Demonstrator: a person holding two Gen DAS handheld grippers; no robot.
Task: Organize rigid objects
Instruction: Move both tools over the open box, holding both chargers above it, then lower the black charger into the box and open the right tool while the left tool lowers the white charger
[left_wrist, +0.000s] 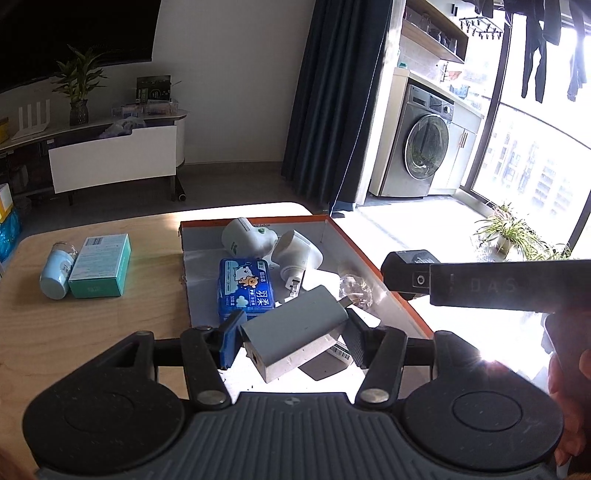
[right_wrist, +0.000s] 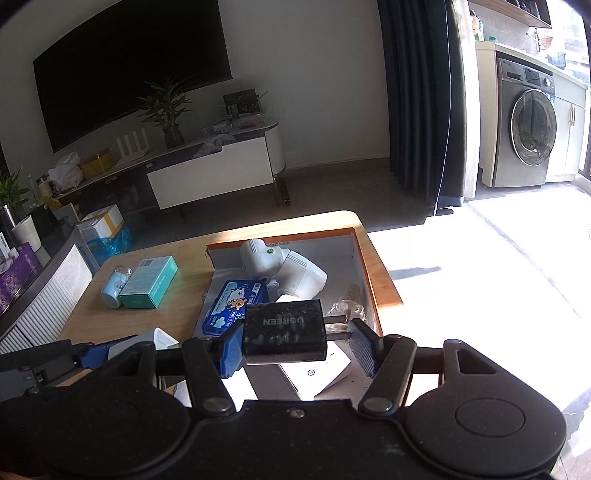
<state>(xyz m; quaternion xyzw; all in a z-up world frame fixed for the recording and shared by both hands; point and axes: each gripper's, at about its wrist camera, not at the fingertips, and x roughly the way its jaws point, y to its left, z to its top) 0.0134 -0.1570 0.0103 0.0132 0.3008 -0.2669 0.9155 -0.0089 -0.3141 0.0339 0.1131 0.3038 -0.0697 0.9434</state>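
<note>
My left gripper (left_wrist: 293, 338) is shut on a grey charger block (left_wrist: 295, 328), held tilted above the near end of the orange-rimmed tray (left_wrist: 373, 258). My right gripper (right_wrist: 295, 343) is shut on a black UGREEN charger (right_wrist: 284, 330), its prongs against the right pad, also over the tray (right_wrist: 365, 273). In the left wrist view the black charger (left_wrist: 406, 273) hangs at the right, with one right finger (left_wrist: 498, 286) behind it. Two white devices (left_wrist: 247, 236) (left_wrist: 295, 254), a blue tissue pack (left_wrist: 245, 288) and a clear crystal-like piece (left_wrist: 356, 290) lie in the tray.
A teal box (left_wrist: 99, 271) and a pale blue bottle (left_wrist: 57, 275) lie on the wooden table (left_wrist: 110, 332) left of the tray. A flat white box (right_wrist: 317, 373) lies under the right gripper. The table's far and right edges drop to the sunlit floor.
</note>
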